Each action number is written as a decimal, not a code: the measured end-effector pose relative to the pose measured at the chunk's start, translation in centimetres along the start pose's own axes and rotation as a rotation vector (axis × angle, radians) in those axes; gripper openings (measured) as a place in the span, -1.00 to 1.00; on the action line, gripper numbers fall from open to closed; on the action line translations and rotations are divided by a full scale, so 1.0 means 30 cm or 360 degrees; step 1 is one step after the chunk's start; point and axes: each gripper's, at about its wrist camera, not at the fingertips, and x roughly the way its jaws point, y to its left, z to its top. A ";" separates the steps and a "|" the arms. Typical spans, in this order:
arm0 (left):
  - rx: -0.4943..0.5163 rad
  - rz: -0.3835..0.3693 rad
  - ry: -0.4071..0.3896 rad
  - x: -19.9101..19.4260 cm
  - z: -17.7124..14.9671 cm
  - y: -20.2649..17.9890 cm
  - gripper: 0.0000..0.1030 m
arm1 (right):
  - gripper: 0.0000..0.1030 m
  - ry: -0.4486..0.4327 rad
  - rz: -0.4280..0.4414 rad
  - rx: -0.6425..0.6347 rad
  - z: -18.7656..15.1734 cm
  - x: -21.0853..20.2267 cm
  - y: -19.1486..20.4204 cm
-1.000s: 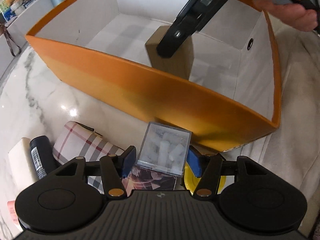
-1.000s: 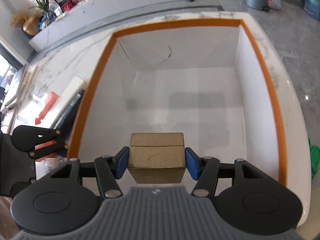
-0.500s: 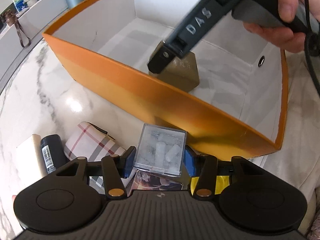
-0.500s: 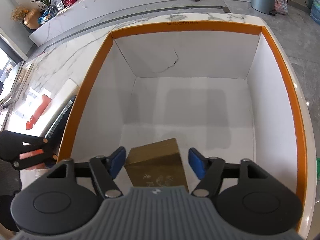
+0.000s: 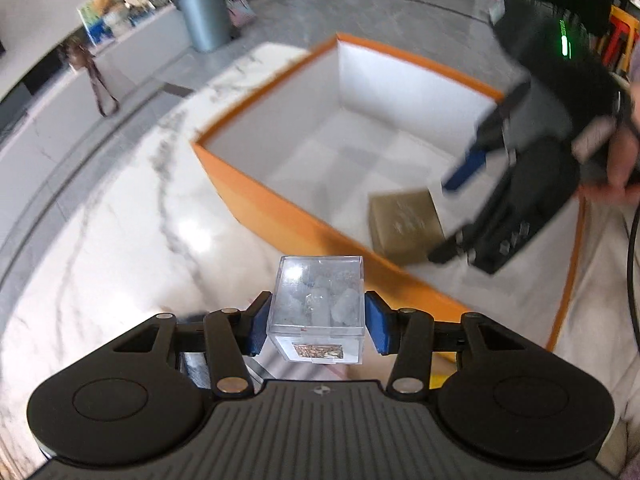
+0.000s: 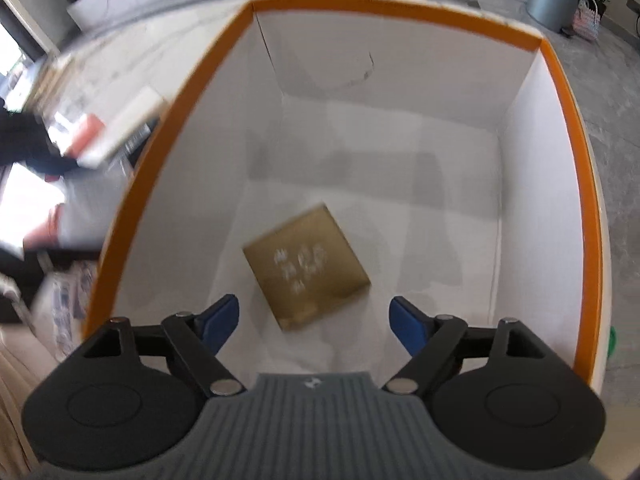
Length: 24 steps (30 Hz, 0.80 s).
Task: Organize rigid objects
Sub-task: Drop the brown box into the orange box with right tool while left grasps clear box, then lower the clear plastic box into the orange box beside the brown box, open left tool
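Note:
A big orange box with white inside (image 5: 280, 216) (image 6: 560, 52) stands on the marble table. A gold box (image 6: 306, 266) lies flat on its floor, also in the left wrist view (image 5: 404, 226). My right gripper (image 6: 314, 322) is open and empty above it; it shows blurred in the left wrist view (image 5: 464, 172). My left gripper (image 5: 316, 322) is shut on a clear plastic box (image 5: 318, 298) with white pieces inside, held above the table just outside the orange box's near wall.
The marble table (image 5: 100, 240) spreads to the left of the orange box. In the right wrist view, blurred items lie outside the box's left wall: a white flat box (image 6: 128, 120), something red (image 6: 86, 132). A grey bin (image 5: 204, 16) stands on the floor beyond.
My right gripper let go of the gold box, which now lies flat on the box floor, and rose. My left gripper lifted the clear box up from the pile.

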 end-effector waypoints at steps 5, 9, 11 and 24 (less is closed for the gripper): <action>-0.0017 0.0052 -0.0092 -0.061 0.040 -0.040 0.07 | -0.04 0.0040 0.0053 -0.0075 0.023 0.037 -0.010; 0.0003 0.0049 -0.0149 -0.041 0.116 -0.036 0.04 | -0.36 0.0012 0.0000 -0.0276 0.055 0.039 -0.007; 0.0027 0.0045 -0.0179 -0.027 0.149 -0.029 0.03 | -0.43 0.0007 -0.0017 -0.0338 0.084 0.050 -0.019; 0.0396 -0.0122 0.0006 0.261 0.274 -0.065 0.03 | -0.44 0.0000 -0.0051 -0.0224 0.201 0.107 -0.141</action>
